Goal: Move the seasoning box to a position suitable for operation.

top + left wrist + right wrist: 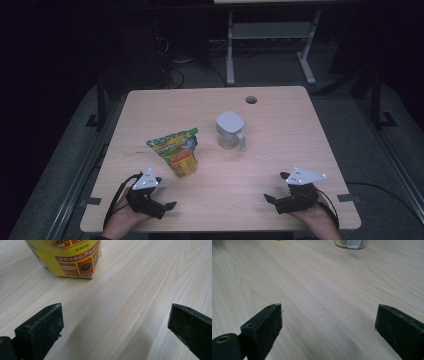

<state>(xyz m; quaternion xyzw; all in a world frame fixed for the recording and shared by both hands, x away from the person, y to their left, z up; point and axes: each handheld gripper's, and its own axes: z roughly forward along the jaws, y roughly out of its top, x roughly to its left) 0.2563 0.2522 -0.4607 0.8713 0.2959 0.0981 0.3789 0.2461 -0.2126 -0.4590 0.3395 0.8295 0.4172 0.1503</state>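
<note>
High view: glossy pouch (176,152), lidded jar (230,131)

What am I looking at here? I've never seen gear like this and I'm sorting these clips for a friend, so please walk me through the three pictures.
A person sits at a wooden table and holds a hand-operated two-jaw gripper in each hand. The high view looks down from above: the left gripper and the right gripper rest near the front edge. The other two pictures come from cameras riding on each gripper, looking along its black jaws. On the table stand a yellow and green spouted food pouch and a clear jar with a grey lid. Both grippers' jaws stand wide open with only bare table between them; nothing is held.
</note>
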